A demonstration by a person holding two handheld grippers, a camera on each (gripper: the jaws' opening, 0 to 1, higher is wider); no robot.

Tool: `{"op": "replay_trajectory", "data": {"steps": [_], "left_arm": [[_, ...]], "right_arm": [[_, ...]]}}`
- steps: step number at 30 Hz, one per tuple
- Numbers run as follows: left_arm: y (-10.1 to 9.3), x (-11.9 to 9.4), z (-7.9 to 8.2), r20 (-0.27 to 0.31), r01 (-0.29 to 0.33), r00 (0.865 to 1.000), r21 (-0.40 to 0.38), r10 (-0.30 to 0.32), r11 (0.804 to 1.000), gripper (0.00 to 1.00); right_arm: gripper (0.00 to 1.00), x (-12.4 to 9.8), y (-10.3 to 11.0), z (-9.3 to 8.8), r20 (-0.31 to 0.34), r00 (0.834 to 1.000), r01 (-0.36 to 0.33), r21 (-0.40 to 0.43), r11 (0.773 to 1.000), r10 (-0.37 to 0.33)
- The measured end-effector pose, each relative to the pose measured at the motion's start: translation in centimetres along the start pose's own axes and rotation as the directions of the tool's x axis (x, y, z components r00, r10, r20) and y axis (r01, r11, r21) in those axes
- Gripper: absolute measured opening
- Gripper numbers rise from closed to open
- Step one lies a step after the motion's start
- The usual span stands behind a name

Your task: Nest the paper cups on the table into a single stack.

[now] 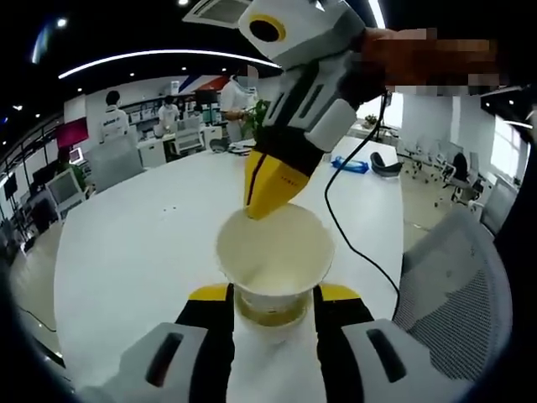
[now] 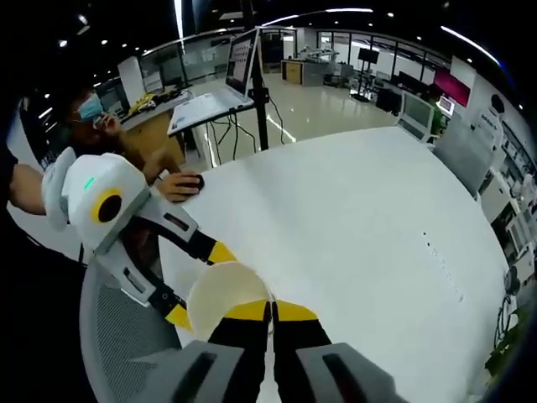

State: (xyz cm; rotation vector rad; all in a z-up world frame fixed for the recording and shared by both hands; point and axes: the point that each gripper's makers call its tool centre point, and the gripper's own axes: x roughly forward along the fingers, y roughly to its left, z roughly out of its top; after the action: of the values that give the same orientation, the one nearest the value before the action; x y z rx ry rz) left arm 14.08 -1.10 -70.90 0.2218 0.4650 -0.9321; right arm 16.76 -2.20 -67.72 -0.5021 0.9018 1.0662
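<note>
A white paper cup (image 1: 273,252) with a cream inside is held upright over the white table (image 1: 134,252). My left gripper (image 1: 273,294) is shut on its lower part, one yellow-tipped jaw on each side. A second rim band seems to show between the jaws, as if one cup sits inside another. My right gripper (image 1: 267,197) comes down from above with its yellow tips together on the cup's far rim. In the right gripper view the right gripper (image 2: 270,309) is shut at the rim of the cup (image 2: 225,300), and the left gripper (image 2: 199,285) clasps the cup from the left.
A grey mesh chair (image 1: 453,294) stands at the table's near edge. A black cable (image 1: 352,210) trails across the table past a blue object (image 1: 348,165). A seated person's hand (image 2: 180,186) rests at the table's far side beside a laptop stand (image 2: 220,101).
</note>
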Motion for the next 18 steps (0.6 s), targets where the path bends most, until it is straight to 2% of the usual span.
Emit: {"op": "replay_trajectory", "data": {"steps": [6, 18], "left_arm": [[-0.4, -0.1, -0.6, -0.015, 0.003, 1.0, 0.001, -0.003, 1.0, 0.39], [0.7, -1.3, -2.0, -0.033, -0.026, 0.999, -0.015, 0.025, 1.0, 0.41]], "right_arm": [[0.0, 1.1, -0.1, -0.6, -0.007, 1.0, -0.011, 0.017, 1.0, 0.011], [0.0, 3.3, 0.2, -2.4, -0.033, 0.999, -0.028, 0.051, 0.998, 0.029]]}}
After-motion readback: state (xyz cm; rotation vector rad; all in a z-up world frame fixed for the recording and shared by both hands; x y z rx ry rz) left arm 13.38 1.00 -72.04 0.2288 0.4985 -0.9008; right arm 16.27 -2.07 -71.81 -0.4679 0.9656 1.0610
